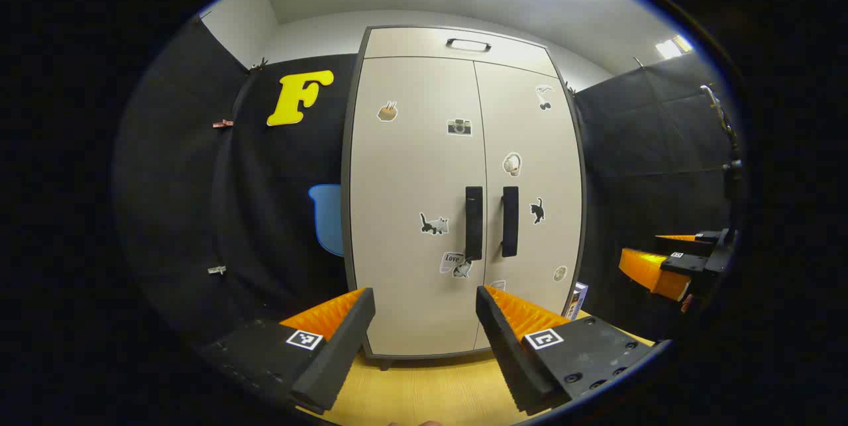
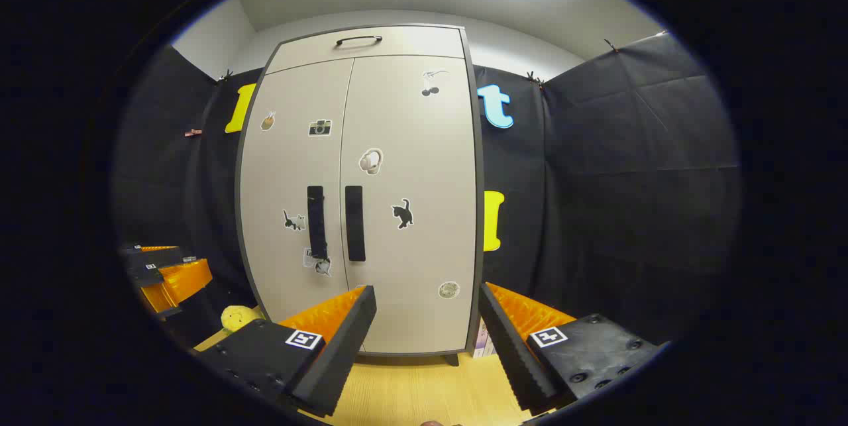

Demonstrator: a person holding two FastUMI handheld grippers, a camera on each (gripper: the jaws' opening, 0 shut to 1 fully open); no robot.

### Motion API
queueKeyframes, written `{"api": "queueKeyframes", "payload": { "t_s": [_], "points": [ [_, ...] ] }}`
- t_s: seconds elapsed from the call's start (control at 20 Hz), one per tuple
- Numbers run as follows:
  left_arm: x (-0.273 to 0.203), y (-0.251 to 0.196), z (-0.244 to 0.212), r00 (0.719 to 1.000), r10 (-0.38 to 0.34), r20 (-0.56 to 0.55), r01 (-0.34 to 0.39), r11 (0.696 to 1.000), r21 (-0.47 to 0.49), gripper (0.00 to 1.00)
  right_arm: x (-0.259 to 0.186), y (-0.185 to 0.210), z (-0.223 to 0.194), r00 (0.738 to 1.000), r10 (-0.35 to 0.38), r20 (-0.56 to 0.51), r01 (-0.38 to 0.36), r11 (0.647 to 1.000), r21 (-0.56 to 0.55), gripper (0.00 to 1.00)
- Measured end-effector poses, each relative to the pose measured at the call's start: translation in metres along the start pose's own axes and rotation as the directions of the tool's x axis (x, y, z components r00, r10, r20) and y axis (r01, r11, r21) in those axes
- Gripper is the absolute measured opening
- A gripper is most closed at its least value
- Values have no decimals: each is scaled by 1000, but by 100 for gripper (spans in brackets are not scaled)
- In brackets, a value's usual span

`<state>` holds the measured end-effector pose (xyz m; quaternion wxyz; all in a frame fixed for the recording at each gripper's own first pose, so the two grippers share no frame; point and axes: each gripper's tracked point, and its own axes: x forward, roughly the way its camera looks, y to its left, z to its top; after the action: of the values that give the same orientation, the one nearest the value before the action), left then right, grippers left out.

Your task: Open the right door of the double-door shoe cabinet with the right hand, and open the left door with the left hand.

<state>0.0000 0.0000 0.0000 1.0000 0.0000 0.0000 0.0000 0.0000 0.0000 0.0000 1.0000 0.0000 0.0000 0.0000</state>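
The tall beige double-door shoe cabinet (image 1: 464,201) is standing centre frame in my left gripper view, and centre-left (image 2: 361,194) in my right gripper view. Both doors are sitting flush and closed. The left door (image 1: 414,201) and the right door (image 1: 530,181) are meeting at a thin vertical seam. A narrow top panel with a dark slot pull (image 1: 468,45) is running across the upper part of the frame.

The cabinet is resting on a pale wooden floor (image 1: 424,393) along the bottom of the frame.

Two black vertical bar handles are flanking the seam mid-frame: the left handle (image 1: 474,222) and the right handle (image 1: 509,221), just beside each other.

My left gripper (image 1: 424,297) is pointing at the lower doors, its fingers spread wide with nothing between them, well apart from the handles. My right gripper (image 2: 427,293) is likewise gaping and holding nothing; it is also showing at the right edge of the left gripper view.

Small stickers are dotting the doors, among them a black cat (image 1: 537,211).
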Motion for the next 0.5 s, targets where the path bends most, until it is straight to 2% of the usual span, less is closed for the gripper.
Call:
{"api": "queueKeyframes", "payload": {
  "t_s": [0.15,0.35,0.5],
  "points": [
    [6,-1,7,999,8,35,-8,1000,-6,95,6,-1,-1,1000,-2,-2,2,1000,-1,98],
    [12,-2,-3,1000,13,16,-13,1000,0,95,12,5,-20,999,19,-47,-20,999,-32,98],
    [13,-3,-7,1000,11,10,-11,1000,-12,95,11,8,-20,999,29,-40,-30,999,-23,98]
  ]
}}
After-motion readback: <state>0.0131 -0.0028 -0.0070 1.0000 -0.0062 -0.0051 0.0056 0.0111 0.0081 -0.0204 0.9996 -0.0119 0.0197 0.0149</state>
